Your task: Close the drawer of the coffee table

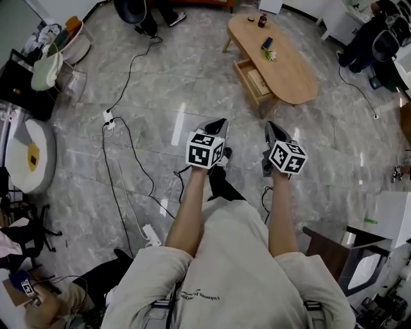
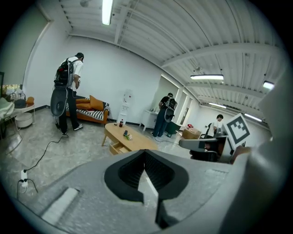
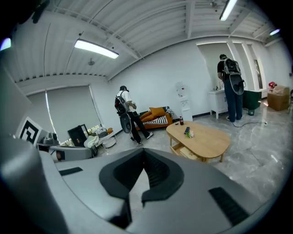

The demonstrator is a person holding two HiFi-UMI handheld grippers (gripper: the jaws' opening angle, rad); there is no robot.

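An oval wooden coffee table stands well ahead of me on the marble floor. Its drawer is pulled out on the near-left side, with something flat inside. I also see the table and the open drawer in the left gripper view, and the table with the drawer in the right gripper view. My left gripper and right gripper are held side by side, far short of the table. Both are shut and hold nothing.
A dark bottle and a small dark object sit on the tabletop. Cables and a power strip trail over the floor at left. A dark chair stands near right. People stand beside an orange sofa.
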